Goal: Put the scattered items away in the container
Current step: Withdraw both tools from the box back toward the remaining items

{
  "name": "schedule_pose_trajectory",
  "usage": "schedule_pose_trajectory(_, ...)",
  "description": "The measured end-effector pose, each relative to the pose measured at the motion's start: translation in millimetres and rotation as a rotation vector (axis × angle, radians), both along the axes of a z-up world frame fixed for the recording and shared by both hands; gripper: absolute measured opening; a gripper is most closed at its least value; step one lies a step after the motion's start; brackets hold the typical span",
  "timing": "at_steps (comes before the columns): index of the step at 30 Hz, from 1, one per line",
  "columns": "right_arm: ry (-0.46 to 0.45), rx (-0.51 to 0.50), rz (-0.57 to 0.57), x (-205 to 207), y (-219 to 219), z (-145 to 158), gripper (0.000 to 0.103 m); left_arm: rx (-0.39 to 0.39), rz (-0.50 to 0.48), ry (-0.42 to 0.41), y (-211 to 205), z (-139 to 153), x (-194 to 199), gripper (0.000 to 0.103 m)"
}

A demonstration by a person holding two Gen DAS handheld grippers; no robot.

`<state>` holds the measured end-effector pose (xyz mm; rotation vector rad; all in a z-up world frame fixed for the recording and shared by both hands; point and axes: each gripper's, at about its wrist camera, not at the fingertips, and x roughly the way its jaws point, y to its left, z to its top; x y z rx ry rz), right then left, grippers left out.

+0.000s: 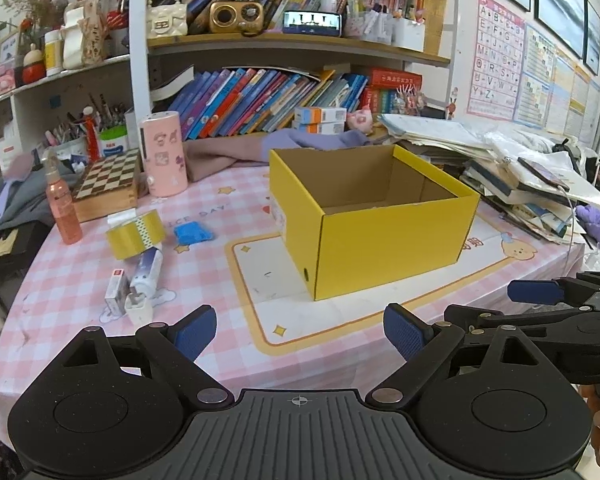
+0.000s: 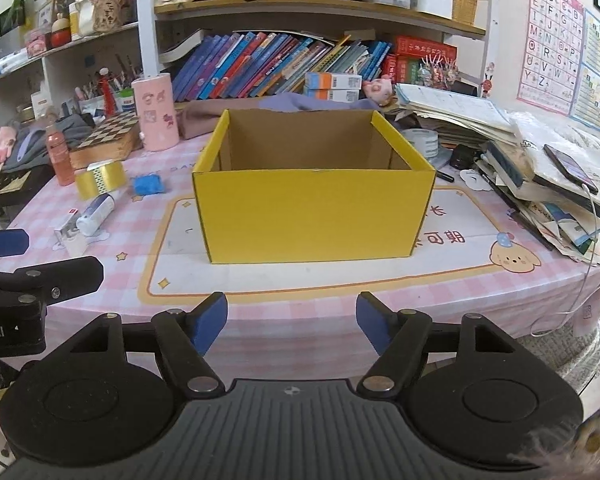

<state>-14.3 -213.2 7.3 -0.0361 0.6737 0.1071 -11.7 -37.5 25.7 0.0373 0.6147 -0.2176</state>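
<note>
Both claws wide and empty – left claw (image 1: 296,338), right claw (image 2: 292,322) – short of open yellow cardboard box (image 2: 312,216) mid-tabletop; risk of nudging glossy yellow tape roll (image 1: 136,234) onto white tube (image 1: 148,268) alongside.

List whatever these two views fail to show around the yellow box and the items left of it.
- Floor of the yellow box: hidden in both views by its own front wall.
- White tape roll: right wrist view only, partly behind the box.
- Small carton beside the tube: print too small to read.
- Blue lump: too blurred to identify.
</note>
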Motion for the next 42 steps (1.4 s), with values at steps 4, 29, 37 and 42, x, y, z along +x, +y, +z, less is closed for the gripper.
schedule_pose_trajectory(4,0.002,-0.003,0.012,-0.4,4.9,-0.3,0.070,-0.003,0.013,-0.003,5.7,0.0,-1.9,0.093)
schedule_pose_trajectory(29,0.018,-0.027,0.116,-0.9,38.5,-3.4,0.076,-0.011,0.121,0.018,38.8,-4.3,-9.6,0.093)
schedule_pose_trajectory(37,0.018,-0.025,0.082,-0.5,34.3,-2.5,0.076,-0.005,0.087,0.020,35.4,-4.0,-4.7,0.093)
schedule_pose_trajectory(42,0.019,-0.025,0.074,2.4,34.1,-3.0,0.076,-0.003,0.081,0.022,36.1,-5.0,-0.7,0.093)
